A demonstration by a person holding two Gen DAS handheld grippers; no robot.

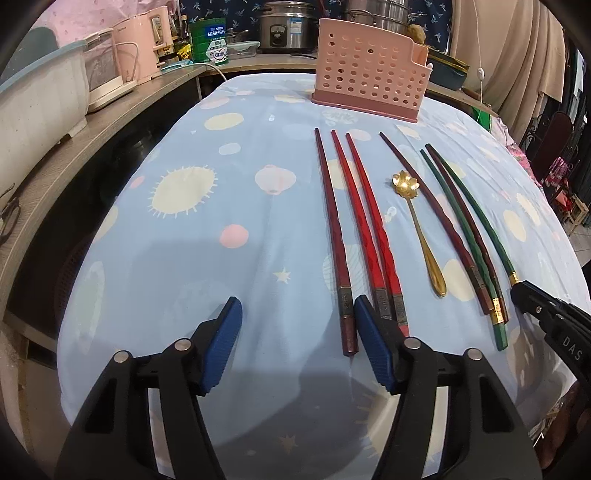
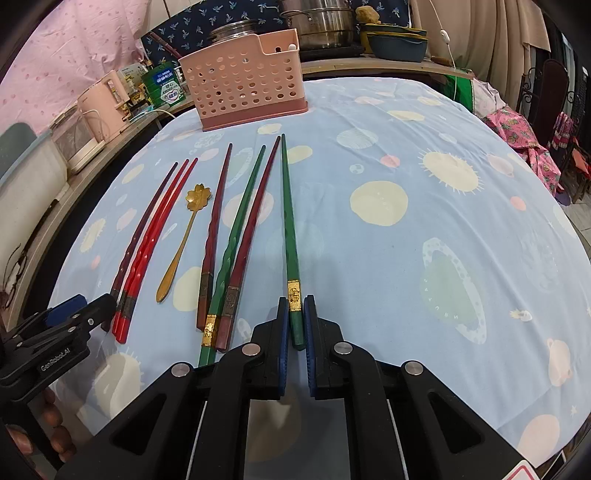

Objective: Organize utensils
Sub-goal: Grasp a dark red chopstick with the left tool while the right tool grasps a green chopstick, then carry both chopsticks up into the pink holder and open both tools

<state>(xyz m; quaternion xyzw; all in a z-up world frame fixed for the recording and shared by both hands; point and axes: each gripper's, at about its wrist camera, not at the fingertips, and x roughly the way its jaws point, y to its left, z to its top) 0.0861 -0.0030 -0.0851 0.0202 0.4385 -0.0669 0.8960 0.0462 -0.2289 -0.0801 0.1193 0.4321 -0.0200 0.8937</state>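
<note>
Several chopsticks lie side by side on the blue patterned tablecloth (image 1: pixel 240 192): dark red and bright red ones (image 1: pixel 364 225) on the left, then a gold flower-bowl spoon (image 1: pixel 417 225), then dark red and green ones. A pink perforated utensil holder (image 1: pixel 369 79) stands at the far end of the table. My left gripper (image 1: pixel 295 314) is open, low over the cloth, with its right finger beside the thick ends of the red chopsticks. My right gripper (image 2: pixel 295 317) is shut on the thick end of the rightmost green chopstick (image 2: pixel 290 229), which lies on the cloth.
A shelf along the left holds a pink kettle (image 1: pixel 144 48), white appliances and a green tin (image 1: pixel 208 40). Steel pots (image 2: pixel 321 26) and blue dishes stand behind the holder. The table's right half (image 2: pixel 443 221) carries only the cloth. Chairs and cloths stand at the far right.
</note>
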